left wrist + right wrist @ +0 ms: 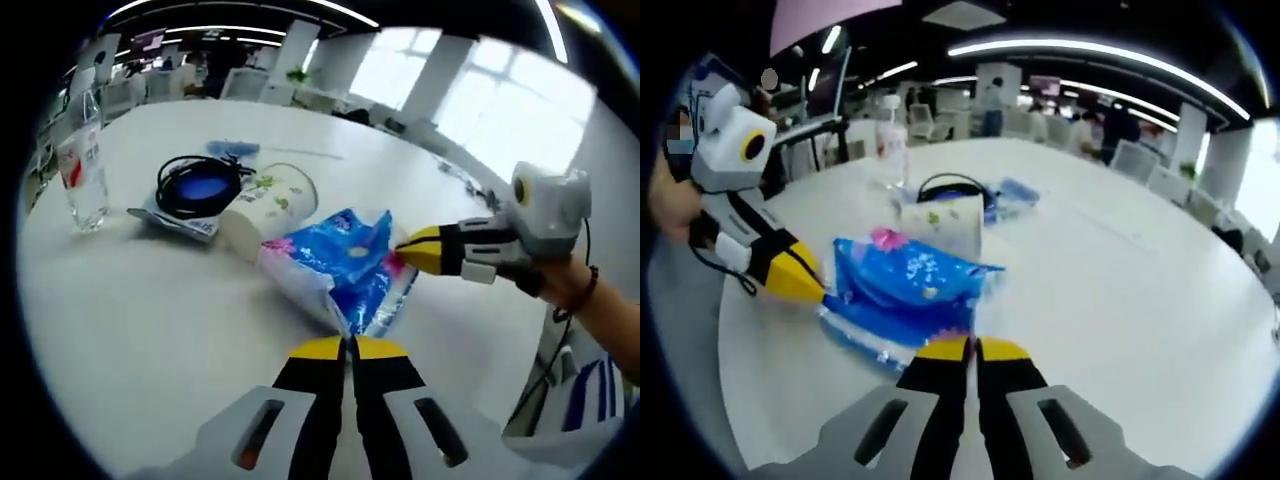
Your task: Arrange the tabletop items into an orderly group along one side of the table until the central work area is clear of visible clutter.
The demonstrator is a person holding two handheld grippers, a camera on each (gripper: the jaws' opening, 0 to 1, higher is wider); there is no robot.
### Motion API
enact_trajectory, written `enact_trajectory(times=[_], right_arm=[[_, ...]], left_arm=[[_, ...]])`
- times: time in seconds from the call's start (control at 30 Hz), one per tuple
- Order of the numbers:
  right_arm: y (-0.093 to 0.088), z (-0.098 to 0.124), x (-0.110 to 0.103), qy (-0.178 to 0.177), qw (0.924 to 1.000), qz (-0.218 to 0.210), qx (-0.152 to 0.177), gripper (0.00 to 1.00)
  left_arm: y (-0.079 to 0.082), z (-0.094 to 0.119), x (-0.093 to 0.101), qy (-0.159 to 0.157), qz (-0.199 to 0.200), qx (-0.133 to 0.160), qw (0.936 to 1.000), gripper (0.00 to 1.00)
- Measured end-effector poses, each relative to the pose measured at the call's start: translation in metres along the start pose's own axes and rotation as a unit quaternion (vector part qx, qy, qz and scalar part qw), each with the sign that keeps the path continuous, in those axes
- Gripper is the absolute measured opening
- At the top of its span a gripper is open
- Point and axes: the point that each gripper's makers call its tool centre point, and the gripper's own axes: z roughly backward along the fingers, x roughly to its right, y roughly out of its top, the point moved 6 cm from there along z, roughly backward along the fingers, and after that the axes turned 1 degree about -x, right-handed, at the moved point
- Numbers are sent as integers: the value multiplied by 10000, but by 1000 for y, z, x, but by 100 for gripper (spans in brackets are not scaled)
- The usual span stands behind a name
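Both-handed: left gripper (350, 347) jaws together, pinching near edge of blue tissue pack (345, 262); right gripper (972, 349) jaws together on its opposite edge. Pack lies on white table (150, 320), touching floral paper cup (268, 203); black cable coil (197, 184) and water bottle (82, 165) beyond

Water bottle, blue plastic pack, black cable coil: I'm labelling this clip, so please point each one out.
water bottle (84, 170), left gripper view, on its label.
blue plastic pack (902, 280), right gripper view, on its printed top face.
black cable coil (166, 190), left gripper view, on the coil's left loop.
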Motion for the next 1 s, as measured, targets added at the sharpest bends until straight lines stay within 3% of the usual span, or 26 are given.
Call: enact_trajectory(times=[0.5, 0.8, 1.0], right_arm=[[13, 42, 9, -317, 9991, -136, 250, 0], [17, 55, 17, -417, 9969, -536, 391, 0], [15, 62, 27, -504, 9965, -581, 341, 0]], left_arm=[[28, 6, 14, -226, -213, 204, 9993, 2], [46, 2, 18, -275, -307, 227, 9989, 2], [55, -4, 26, -340, -356, 278, 9984, 2]])
